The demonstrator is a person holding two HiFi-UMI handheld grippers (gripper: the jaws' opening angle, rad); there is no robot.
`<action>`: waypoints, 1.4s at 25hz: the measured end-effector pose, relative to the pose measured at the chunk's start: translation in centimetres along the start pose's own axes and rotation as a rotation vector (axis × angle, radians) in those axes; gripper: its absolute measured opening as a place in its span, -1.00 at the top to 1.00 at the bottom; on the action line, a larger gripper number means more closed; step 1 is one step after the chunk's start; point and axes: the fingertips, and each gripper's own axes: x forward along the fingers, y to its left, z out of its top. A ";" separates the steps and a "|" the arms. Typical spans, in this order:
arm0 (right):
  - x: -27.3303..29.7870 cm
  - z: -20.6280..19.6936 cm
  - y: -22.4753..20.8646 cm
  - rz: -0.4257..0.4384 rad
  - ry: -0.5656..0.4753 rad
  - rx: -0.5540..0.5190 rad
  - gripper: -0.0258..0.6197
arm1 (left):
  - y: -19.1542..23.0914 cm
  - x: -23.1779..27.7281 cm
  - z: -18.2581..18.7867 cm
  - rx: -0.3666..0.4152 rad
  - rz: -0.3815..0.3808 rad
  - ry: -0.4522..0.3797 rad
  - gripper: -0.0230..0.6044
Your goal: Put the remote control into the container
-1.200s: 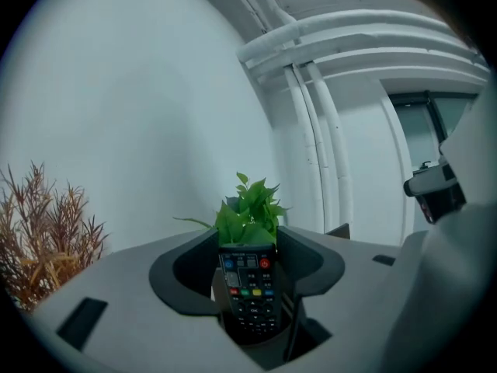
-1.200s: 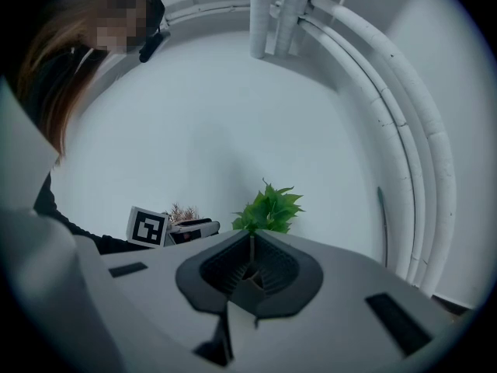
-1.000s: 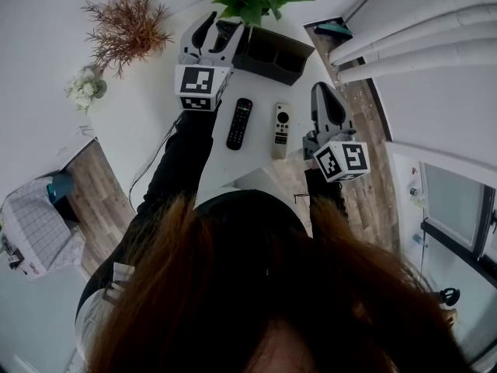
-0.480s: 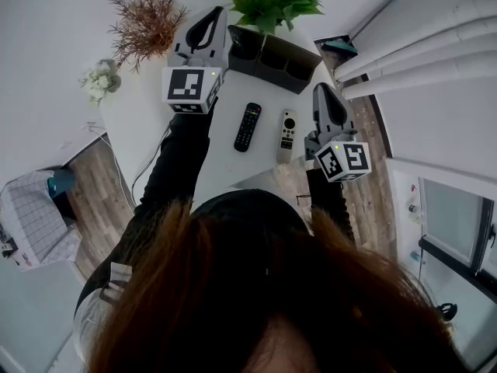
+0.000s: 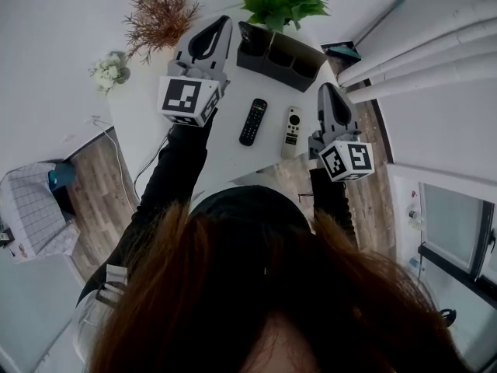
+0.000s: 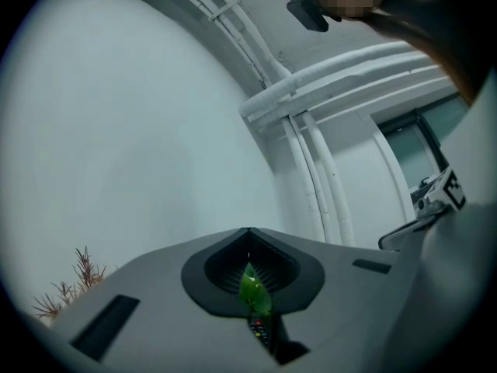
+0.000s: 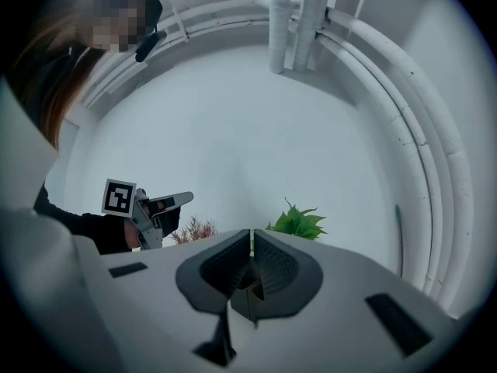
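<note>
One change stands out: the left gripper (image 5: 220,26), whose jaws stood wide apart a second ago, has closed and is now clenched on nothing. Its own view shows only a green leaf (image 6: 250,290) and a buttoned remote face (image 6: 260,331) through the slit under the shut pads. Both lie beyond them, not held. I read this as a release just finished. A dark slab (image 5: 246,36), apparently that same remote, stands upright in the end compartment of the container (image 5: 286,57), just ahead and to the right of the left gripper's tips. The right gripper (image 5: 327,93) has stayed clamped shut and empty, well short of the container.

Two remotes remain flat on the table (image 5: 147,115) between the grippers, so the job looks part done. Either gripper must reopen before taking one.

The table is round, white and matte. The container is dark and boxy, with stiff walls dividing it into open-topped compartments. The grippers are smooth grey plastic, with ribbed dark pads set in a teardrop recess. The black remote (image 5: 253,121), just right of the left gripper, is long, slim and hard-cased. The pale remote (image 5: 292,130), just left of the right gripper, is narrower, with a dark ring near its far end.
</note>
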 end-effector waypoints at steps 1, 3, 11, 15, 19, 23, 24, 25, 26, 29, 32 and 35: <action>-0.1 0.0 0.2 0.002 -0.002 0.000 0.85 | -0.3 -0.4 -0.1 0.007 -0.008 0.005 0.90; -0.4 0.0 0.5 0.006 -0.004 0.002 0.85 | -1.0 -1.2 -0.2 0.004 -0.022 0.015 0.90; -1.2 -0.4 1.3 0.014 -0.005 0.019 0.85 | -2.5 -3.8 -2.1 -0.016 -0.018 0.051 0.90; -1.8 -0.4 1.1 0.003 -0.004 0.004 0.85 | -3.1 -4.3 -3.0 -0.036 -0.023 0.057 0.90; -2.6 -0.5 0.7 -0.016 -0.008 0.011 0.85 | -3.7 -4.7 -3.6 -0.051 -0.032 0.056 0.90; -3.0 -0.6 0.5 -0.025 -0.010 0.019 0.85 | -4.3 -4.8 -4.3 -0.054 -0.036 0.070 0.90; -3.1 -0.7 0.5 -0.024 -0.010 0.019 0.85 | -4.4 -4.8 -4.4 -0.054 -0.037 0.076 0.90; -3.1 -0.7 0.5 -0.023 -0.010 0.019 0.85 | -4.5 -4.8 -4.6 -0.056 -0.038 0.078 0.90; -3.0 -0.8 0.6 -0.022 -0.009 0.019 0.85 | -4.4 -4.8 -4.6 -0.061 -0.037 0.077 0.90; -3.0 -0.8 0.7 -0.027 -0.006 0.019 0.85 | -4.2 -5.0 -4.7 -0.078 -0.027 0.069 0.90; -3.0 -1.2 1.0 -0.030 0.001 0.023 0.85 | -3.9 -5.3 -4.9 -0.081 -0.025 0.076 0.90; -2.9 -1.6 1.6 -0.040 0.015 0.025 0.85 | -3.5 -5.8 -5.2 -0.085 -0.025 0.083 0.90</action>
